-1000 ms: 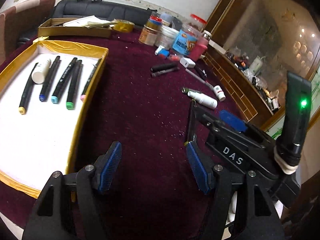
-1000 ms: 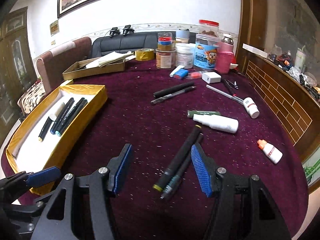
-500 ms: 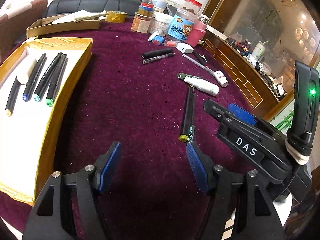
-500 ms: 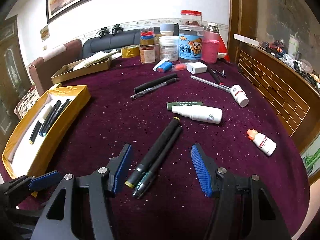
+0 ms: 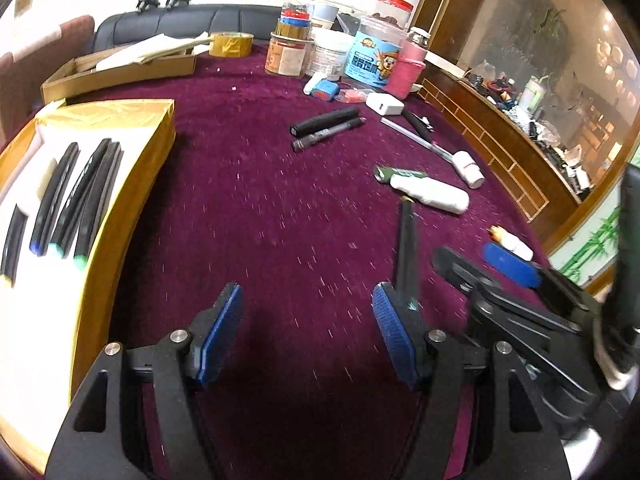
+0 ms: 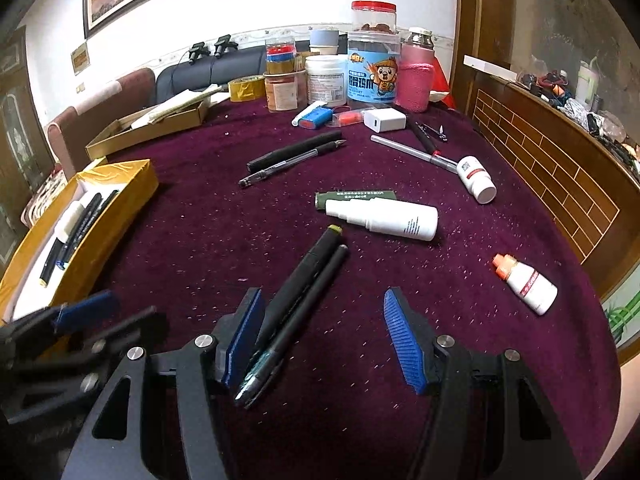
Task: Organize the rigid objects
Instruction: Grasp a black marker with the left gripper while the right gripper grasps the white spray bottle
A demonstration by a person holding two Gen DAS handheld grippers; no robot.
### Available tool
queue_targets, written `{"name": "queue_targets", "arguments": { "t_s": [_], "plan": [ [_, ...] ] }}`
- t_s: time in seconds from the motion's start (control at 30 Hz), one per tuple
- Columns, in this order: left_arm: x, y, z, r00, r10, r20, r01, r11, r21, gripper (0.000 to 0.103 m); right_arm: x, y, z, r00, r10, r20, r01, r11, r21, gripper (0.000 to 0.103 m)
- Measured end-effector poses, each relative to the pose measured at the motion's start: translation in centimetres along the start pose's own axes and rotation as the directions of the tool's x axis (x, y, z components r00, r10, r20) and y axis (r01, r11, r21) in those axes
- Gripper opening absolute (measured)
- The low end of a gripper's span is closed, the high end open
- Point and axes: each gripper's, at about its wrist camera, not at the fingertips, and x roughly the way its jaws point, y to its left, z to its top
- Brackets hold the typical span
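Observation:
A gold box (image 5: 132, 184) with a white floor holds several black markers (image 5: 86, 200) and a white bottle (image 5: 40, 184) at the left; it also shows in the right wrist view (image 6: 108, 216). My right gripper (image 6: 324, 336) is open over the purple cloth, with a black marker (image 6: 300, 284) and a dark pen (image 6: 292, 332) lying between its fingers, close to the left finger (image 6: 244, 336). The marker (image 5: 408, 248) shows in the left wrist view too. My left gripper (image 5: 306, 340) is open and empty just left of the right gripper (image 5: 512, 296).
Loose on the cloth lie a white spray bottle (image 6: 384, 220), a green tube (image 6: 352, 198), a small white pill bottle (image 6: 476, 180), a dropper bottle (image 6: 524, 284), two dark pens (image 6: 292, 156) and a silver pen (image 6: 412, 150). Jars (image 6: 372, 68), tape (image 6: 246, 88) and a cardboard box (image 6: 156, 124) stand at the back.
Both grippers have moved forward over the table. The marker and pen now lie deeper between the right fingers, nearer its left finger. Both grippers stay open.

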Motion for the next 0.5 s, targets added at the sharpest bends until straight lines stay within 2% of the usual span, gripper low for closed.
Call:
{"name": "queue_targets", "arguments": {
  "t_s": [0.1, 0.13, 0.17, 0.23, 0.33, 0.5],
  "plan": [
    [2.0, 0.4, 0.2, 0.999, 0.039, -0.014, -0.039, 0.999, 0.008, 0.066, 0.4, -2.0, 1.3, 1.000, 0.024, -0.008, -0.024, 0.999, 0.036, 0.057],
    [2.8, 0.7, 0.0, 0.999, 0.028, -0.039, -0.028, 1.000, -0.013, 0.066, 0.6, -3.3, 2.1, 0.999, 0.041, -0.015, -0.040, 0.997, 0.070, 0.057],
    [2.6, 0.8, -0.1, 1.000, 0.017, -0.014, -0.018, 1.000, -0.015, 0.069, 1.0, -4.4, 2.7, 0.998, 0.057, -0.021, -0.055, 0.994, 0.099, 0.057],
    [2.6, 1.0, -0.1, 1.000, -0.011, -0.018, 0.011, 1.000, -0.023, 0.074, 2.0, -7.1, 4.1, 0.996, 0.079, -0.032, -0.073, 0.983, 0.168, 0.057],
    [2.5, 1.3, -0.1, 0.999, -0.052, -0.014, 0.051, 0.998, -0.031, 0.081, 3.9, -10.2, 6.1, 0.997, 0.062, -0.047, -0.050, 0.973, 0.224, 0.057],
    [2.5, 1.6, -0.2, 0.996, -0.084, -0.006, 0.084, 0.995, -0.050, 0.083, 7.7, -10.7, 8.0, 0.988, 0.109, -0.107, -0.083, 0.971, 0.225, 0.057]
  ]
}}
